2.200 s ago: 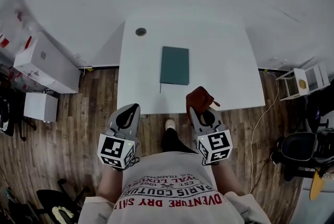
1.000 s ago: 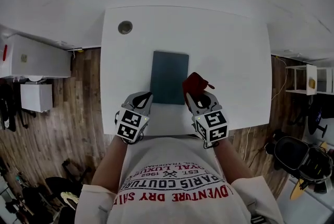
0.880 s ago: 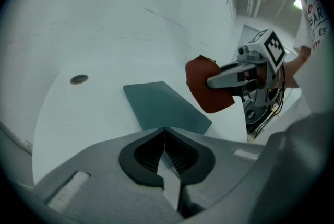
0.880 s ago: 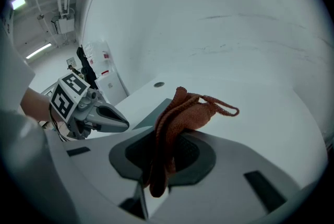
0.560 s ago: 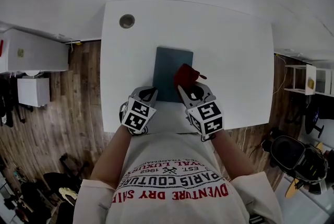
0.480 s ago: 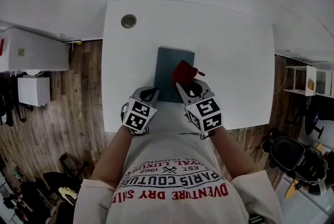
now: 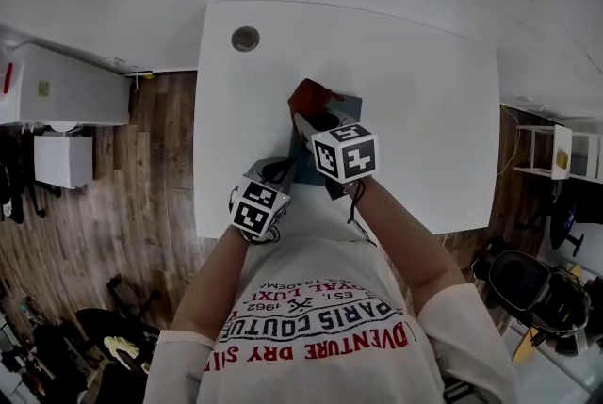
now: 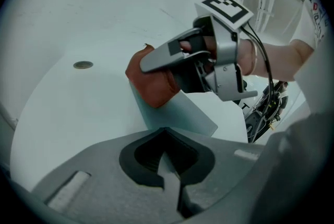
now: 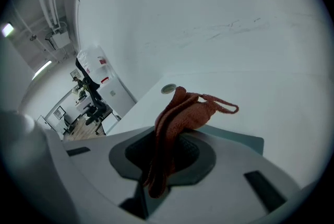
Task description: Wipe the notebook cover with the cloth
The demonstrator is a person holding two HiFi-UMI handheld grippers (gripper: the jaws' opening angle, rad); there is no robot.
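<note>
Rough knitted cloth [image 9: 182,109] — smooth, matt notebook [image 8: 188,116] cover.

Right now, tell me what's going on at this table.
A person works two handheld grippers. The right gripper is shut on a red cloth and holds it against the far end of the notebook on the white table. The left gripper, jaws together, sits at the notebook's near edge; whether it pins the cover isn't clear.

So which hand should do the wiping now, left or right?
Right. The right gripper is shut on the red cloth, which lies over the notebook's far end. The left gripper is shut, holds nothing, and sits at the notebook's near edge.
</note>
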